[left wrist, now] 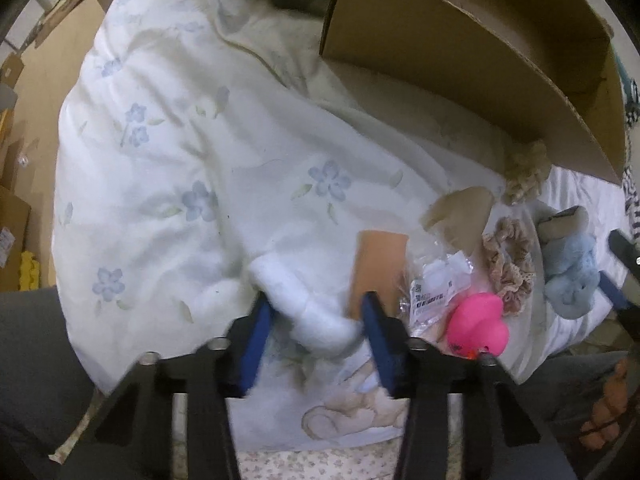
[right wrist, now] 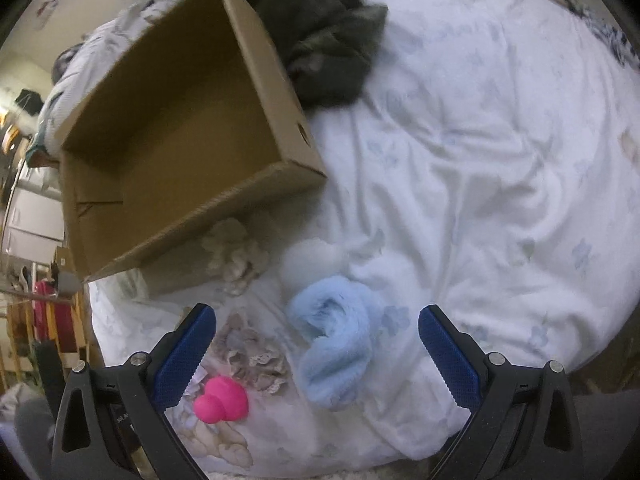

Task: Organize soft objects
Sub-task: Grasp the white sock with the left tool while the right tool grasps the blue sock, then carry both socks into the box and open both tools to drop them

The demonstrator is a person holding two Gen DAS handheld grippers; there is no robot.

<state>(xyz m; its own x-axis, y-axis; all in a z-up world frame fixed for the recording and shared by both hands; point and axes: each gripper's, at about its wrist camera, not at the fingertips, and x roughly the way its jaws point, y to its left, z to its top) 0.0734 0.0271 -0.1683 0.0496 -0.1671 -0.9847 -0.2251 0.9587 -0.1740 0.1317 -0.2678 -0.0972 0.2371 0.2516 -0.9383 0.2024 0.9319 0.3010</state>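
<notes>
My left gripper (left wrist: pixel 316 308) has its blue pads around a white fluffy soft piece (left wrist: pixel 304 300), touching both of its sides. My right gripper (right wrist: pixel 316 320) is open wide above a light blue fluffy sock (right wrist: pixel 332 340), which also shows in the left wrist view (left wrist: pixel 568 276). A pink rubber duck (left wrist: pixel 476 324) lies on the floral duvet (left wrist: pixel 192 152), also seen in the right wrist view (right wrist: pixel 220 400). A beige lace scrunchie (left wrist: pixel 508 264) and a cream scrunchie (left wrist: pixel 524 172) lie beside it. An open, empty cardboard box (right wrist: pixel 168 144) stands just beyond.
A tan card (left wrist: pixel 378 264) and a clear plastic packet with a barcode (left wrist: pixel 436 284) lie near the duck. A dark grey garment (right wrist: pixel 320 40) is heaped behind the box. Cardboard boxes (left wrist: pixel 12 232) stand on the floor at left.
</notes>
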